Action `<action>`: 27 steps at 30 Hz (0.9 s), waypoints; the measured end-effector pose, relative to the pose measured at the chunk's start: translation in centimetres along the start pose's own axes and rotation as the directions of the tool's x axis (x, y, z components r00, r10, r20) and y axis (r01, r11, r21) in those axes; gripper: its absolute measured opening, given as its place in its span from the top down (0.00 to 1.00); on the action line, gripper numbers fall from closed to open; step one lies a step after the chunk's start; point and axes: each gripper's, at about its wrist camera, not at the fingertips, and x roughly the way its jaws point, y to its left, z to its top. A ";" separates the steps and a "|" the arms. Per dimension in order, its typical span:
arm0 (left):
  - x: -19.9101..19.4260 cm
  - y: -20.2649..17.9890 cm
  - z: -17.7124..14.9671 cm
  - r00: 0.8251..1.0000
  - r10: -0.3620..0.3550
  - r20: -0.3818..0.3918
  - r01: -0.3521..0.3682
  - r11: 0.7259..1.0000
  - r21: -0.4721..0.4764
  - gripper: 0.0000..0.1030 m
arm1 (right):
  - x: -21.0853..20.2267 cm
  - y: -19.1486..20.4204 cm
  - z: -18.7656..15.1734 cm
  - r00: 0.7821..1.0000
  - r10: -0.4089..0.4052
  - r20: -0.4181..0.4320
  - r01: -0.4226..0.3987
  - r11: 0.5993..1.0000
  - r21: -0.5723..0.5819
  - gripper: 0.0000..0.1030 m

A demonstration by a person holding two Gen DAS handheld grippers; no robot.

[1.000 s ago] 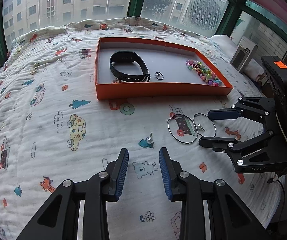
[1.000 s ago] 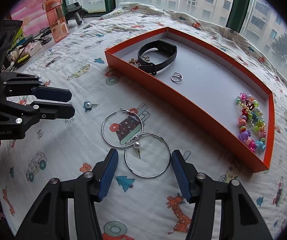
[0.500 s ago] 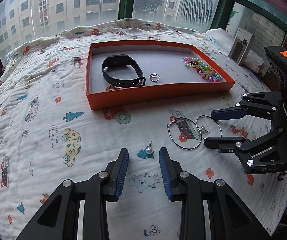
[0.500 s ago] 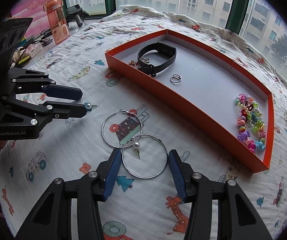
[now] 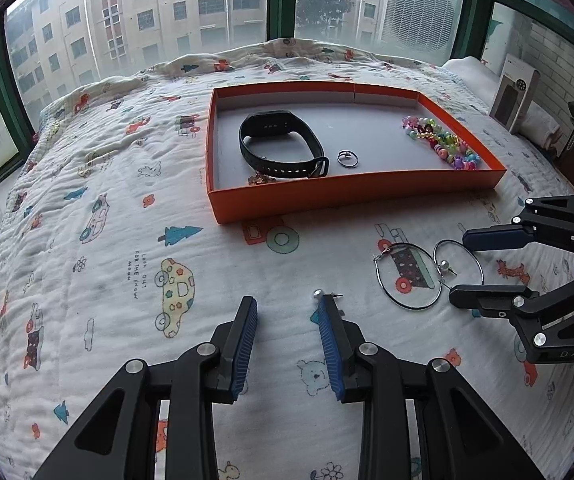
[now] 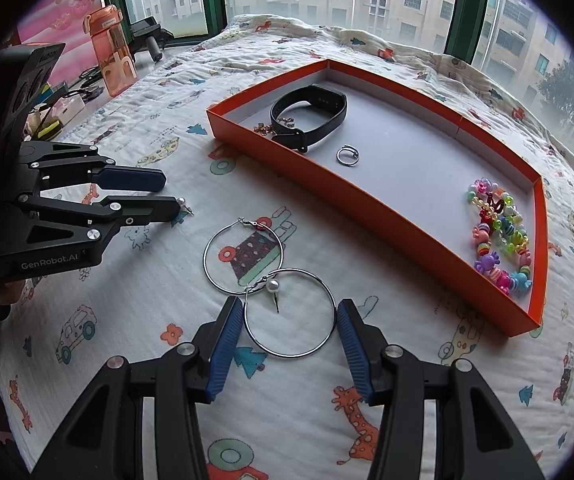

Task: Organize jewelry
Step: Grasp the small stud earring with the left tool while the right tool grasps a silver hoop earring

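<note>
While four pieces already lie in the orange tray (image 5: pixel 351 196) — a black wristband (image 5: pixel 281 146), a small silver ring (image 5: pixel 347 158), a string of coloured beads (image 5: pixel 439 142) and a little gold-toned piece (image 6: pixel 263 128) tucked by the band — four more are still out on the patterned bedspread (image 5: pixel 107 240), so the sorting looks about half done.

Left out are two large hoop earrings (image 6: pixel 289 312) and two pearl studs. In the right wrist view the hoops lie flat at centre frame, their rims overlapping; one pearl stud (image 6: pixel 273 286) rests inside the nearer hoop, its pin pointing toward the bottom of the frame. The right tongs (image 6: pixel 289 312) stand apart on either side of that nearer hoop, the pads close to its rim but not clearly pressing, so nothing looks gripped.

The other pearl stud (image 5: pixel 319 294) lies just at the tip of one finger of the left tongs (image 5: pixel 287 312), its pin running toward the right of the left wrist view. Those tongs are parted and empty.
</note>
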 end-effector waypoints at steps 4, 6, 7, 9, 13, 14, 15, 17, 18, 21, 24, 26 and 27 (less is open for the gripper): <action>0.0 0.6 0.3 1.000 -0.002 0.003 0.002 1.000 -0.019 0.66 | 0.0 0.0 0.0 1.000 0.003 0.004 -0.003 1.000 0.006 0.47; -0.3 0.4 0.2 1.000 -0.012 0.012 0.012 1.000 -0.014 0.66 | 0.0 0.0 0.0 1.000 0.004 0.006 -0.004 1.000 0.009 0.47; -0.5 0.1 0.1 1.000 -0.020 0.019 0.020 1.000 -0.006 0.66 | 0.0 0.0 0.0 1.000 0.004 0.007 -0.005 1.000 0.010 0.47; -0.6 -0.5 0.1 0.999 -0.033 0.024 0.032 0.999 0.022 0.66 | 0.0 0.0 0.0 1.000 0.004 0.008 -0.005 1.000 0.011 0.47; -0.2 -1.9 0.1 0.998 -0.053 0.025 0.049 0.990 0.132 0.66 | 0.0 -0.1 -0.1 1.000 0.010 0.010 -0.010 1.000 0.018 0.47; 0.1 -2.2 0.1 0.999 -0.044 0.017 0.041 0.987 0.157 0.66 | -0.1 -0.1 -0.1 1.000 0.012 0.010 -0.012 1.000 0.020 0.47; 0.3 -2.2 0.1 0.999 -0.040 0.012 0.038 0.984 0.175 0.66 | -0.1 -0.1 -0.1 1.000 0.014 0.010 -0.014 1.000 0.022 0.47; 0.4 -2.2 0.3 0.999 -0.047 0.019 0.042 0.979 0.199 0.66 | -0.1 -0.2 -0.2 1.000 0.016 0.011 -0.017 1.000 0.023 0.47; 0.4 -2.2 0.4 0.999 -0.047 0.025 0.040 0.975 0.216 0.66 | -0.1 -0.2 -0.2 1.000 0.017 0.011 -0.017 1.000 0.023 0.47; 0.5 -2.2 0.6 0.998 -0.064 0.029 0.054 0.965 0.258 0.67 | -0.1 -0.2 -0.2 1.000 0.016 0.010 -0.016 1.000 0.024 0.47; 0.6 -2.4 0.6 0.997 -0.075 0.034 0.061 0.951 0.303 0.67 | -0.1 -0.2 -0.3 1.000 0.017 0.013 -0.017 0.999 0.028 0.47; 0.8 -2.7 0.4 0.996 -0.081 0.033 0.066 0.942 0.330 0.70 | -0.1 -0.2 -0.3 1.000 0.015 0.012 -0.015 0.999 0.028 0.47; 0.9 -2.9 0.4 0.996 -0.083 0.033 0.067 0.937 0.342 0.73 | -0.1 -0.2 -0.2 1.000 0.015 0.012 -0.015 0.999 0.029 0.47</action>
